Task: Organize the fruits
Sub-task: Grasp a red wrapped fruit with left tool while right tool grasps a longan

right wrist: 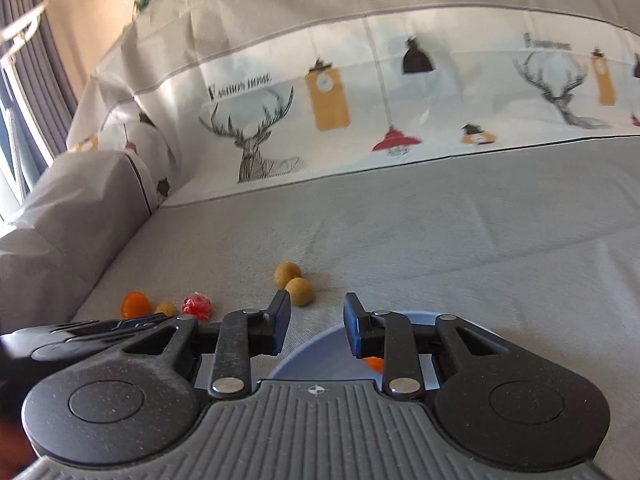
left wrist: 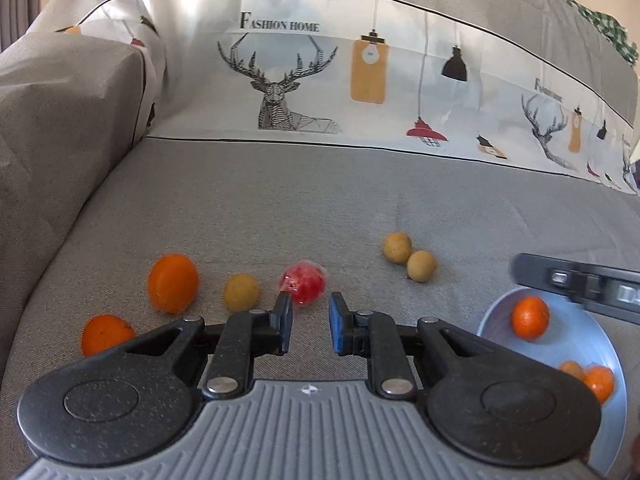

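Holds nothing in the left claw (left wrist: 310,308) – pads drawn in to a narrow slit, as good as closed, hovering low over the grey sofa seat (left wrist: 320,200). Points straight at a red fruit (left wrist: 303,288) just beyond the tips, glossy and perhaps wrapped, though too blurred to tell. Looks light, probably soft-skinned, and likely to skid under a hard pinch; calls for wider jaws first, then a gentle grip across its widest part. Flanked to the left by a tan round fruit (left wrist: 241,291), then a larger orange (left wrist: 173,283), and a second orange (left wrist: 106,334) nearer the camera; all apart from each other. Farther back to the right, two more tan fruits (left wrist: 397,248) touching one another. Probably firm enough, these, but round and ready to roll on the fabric – best taken across the middle, from above. Over on the right, carries nothing in the right claw (right wrist: 317,312) either, jaws somewhat wider apart, poised above the near rim of a blue-grey bowl (left wrist: 568,344). Already inside the bowl: one small orange (left wrist: 530,317) and a few more pieces, partly hidden. Leaves six fruits loose on the seat.
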Demonstrator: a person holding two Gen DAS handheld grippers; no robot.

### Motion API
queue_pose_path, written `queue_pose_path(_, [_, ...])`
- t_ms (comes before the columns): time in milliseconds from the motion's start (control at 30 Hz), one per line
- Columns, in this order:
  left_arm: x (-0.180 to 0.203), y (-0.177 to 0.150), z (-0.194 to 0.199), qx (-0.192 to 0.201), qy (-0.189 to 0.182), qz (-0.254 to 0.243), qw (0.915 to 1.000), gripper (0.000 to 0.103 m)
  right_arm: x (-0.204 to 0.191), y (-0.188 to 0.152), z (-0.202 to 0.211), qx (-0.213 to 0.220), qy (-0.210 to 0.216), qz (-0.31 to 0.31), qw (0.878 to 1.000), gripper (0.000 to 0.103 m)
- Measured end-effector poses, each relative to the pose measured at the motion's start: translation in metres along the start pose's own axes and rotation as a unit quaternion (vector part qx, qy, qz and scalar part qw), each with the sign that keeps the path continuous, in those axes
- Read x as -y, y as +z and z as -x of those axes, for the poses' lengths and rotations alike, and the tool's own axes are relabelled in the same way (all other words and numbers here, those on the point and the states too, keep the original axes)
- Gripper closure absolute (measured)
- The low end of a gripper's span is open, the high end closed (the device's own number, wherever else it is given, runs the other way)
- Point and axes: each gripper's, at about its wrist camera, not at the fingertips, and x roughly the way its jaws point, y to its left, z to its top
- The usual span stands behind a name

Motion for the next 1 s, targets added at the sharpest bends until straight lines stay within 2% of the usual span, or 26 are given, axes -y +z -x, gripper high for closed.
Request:
queue_pose_path(133, [-0.001, 0.003, -0.006, 0.005, 0.006, -0.002, 1.0000, 0.079, -0.011, 0.010, -0.035, -0.024, 0.000, 0.002, 1.000, 0.072])
queue_pose_path(200, [0.003, 0.004, -0.008, 0.013, 0.011, -0.015, 0.9997, 0.075, -0.015, 0.014, -0.052, -0.038, 0.000, 0.001, 0.999, 0.072])
queue_pose_path(300, [0.012, 0.005, -0.012, 0.026, 0.013, -0.041, 0.9987, 0.074, -0.018, 0.018, -0.075, -0.054, -0.009, 0.000, 0.998, 0.072])
queue_pose_path(400, [0.018, 0.005, -0.022, 0.022, 0.019, -0.061, 0.9977, 0.074, -0.021, 0.022, -0.092, -0.070, -0.012, 0.003, 0.997, 0.072])
queue_pose_path(567, [0.017, 0.006, -0.033, 0.015, 0.033, -0.065, 0.9972, 0.062, -0.026, 0.019, -0.113, -0.096, -0.018, 0.020, 0.995, 0.072])
queue_pose_path(733, [0.016, 0.006, -0.036, 0.013, 0.036, -0.068, 0.9970, 0.063, -0.026, 0.018, -0.121, -0.101, -0.018, 0.024, 0.994, 0.075])
queue_pose_path(800, [0.016, 0.005, -0.036, 0.011, 0.042, -0.072, 0.9965, 0.068, -0.027, 0.018, -0.118, -0.100, -0.016, 0.023, 0.995, 0.075])
queue_pose_path(833, [0.015, 0.005, -0.036, 0.011, 0.044, -0.072, 0.9964, 0.074, -0.027, 0.018, -0.117, -0.099, -0.014, 0.021, 0.995, 0.075])
queue_pose_path(1000, [0.014, 0.003, -0.030, 0.013, 0.044, -0.072, 0.9964, 0.075, -0.026, 0.020, -0.099, -0.086, -0.002, 0.011, 0.996, 0.075])
